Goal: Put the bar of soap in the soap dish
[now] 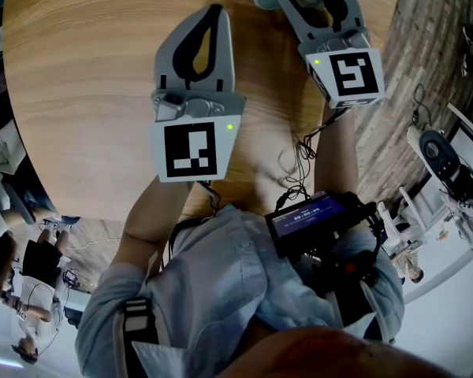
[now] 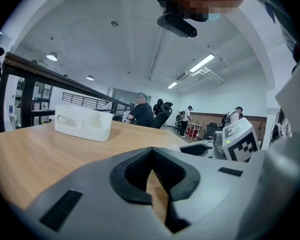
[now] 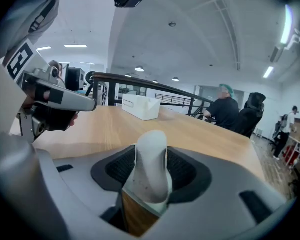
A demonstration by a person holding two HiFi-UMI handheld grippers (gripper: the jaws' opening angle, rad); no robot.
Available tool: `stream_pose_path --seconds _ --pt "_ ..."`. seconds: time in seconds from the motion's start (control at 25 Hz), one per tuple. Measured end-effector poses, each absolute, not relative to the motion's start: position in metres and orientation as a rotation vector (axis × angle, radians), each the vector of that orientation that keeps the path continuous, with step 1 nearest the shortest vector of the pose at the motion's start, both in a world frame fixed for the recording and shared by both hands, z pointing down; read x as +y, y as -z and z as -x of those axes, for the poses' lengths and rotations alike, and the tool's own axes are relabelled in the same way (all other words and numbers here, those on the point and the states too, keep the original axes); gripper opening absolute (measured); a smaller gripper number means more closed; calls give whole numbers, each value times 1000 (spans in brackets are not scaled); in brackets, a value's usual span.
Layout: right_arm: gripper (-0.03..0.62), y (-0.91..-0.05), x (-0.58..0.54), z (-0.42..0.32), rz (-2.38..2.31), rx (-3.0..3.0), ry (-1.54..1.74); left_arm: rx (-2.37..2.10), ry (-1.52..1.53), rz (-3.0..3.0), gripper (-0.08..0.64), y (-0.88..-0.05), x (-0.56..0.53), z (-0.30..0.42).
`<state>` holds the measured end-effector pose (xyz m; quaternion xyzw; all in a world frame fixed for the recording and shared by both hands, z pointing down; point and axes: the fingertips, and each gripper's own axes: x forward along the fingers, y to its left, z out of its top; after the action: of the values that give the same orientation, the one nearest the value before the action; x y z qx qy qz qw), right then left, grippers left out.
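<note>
The soap (image 3: 151, 154) is grasped upright between the fingers of the right gripper (image 3: 151, 166), over the tabletop (image 1: 87, 69), so the pick-up is judged done. The fingers of the left gripper (image 2: 152, 179) are clenched on nothing, with only wood seen behind them. The dish (image 3: 140, 107) (a white, box-like container, taken to be the soap dish) is seen well apart from the soap, at about 12 o'clock in the right gripper view and about 10 o'clock in the left gripper view. It is not shown in the head view. What is left is judged to be the carry across to the dish, the lowering of the soap into it, and the release.
</note>
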<state>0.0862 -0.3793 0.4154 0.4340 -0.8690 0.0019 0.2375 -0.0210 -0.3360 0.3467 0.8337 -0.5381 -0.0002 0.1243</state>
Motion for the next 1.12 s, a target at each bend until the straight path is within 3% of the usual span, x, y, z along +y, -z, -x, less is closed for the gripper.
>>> stream_pose_path --seconds 0.6,1.12 --pt "212 -397 -370 -83 -1229 -2447 -47 -1568 18 -2424 6 -340 -333 23" --pt "186 -289 -279 -82 -1403 -2671 -225 -1547 41 -2534 6 -262 -271 13"
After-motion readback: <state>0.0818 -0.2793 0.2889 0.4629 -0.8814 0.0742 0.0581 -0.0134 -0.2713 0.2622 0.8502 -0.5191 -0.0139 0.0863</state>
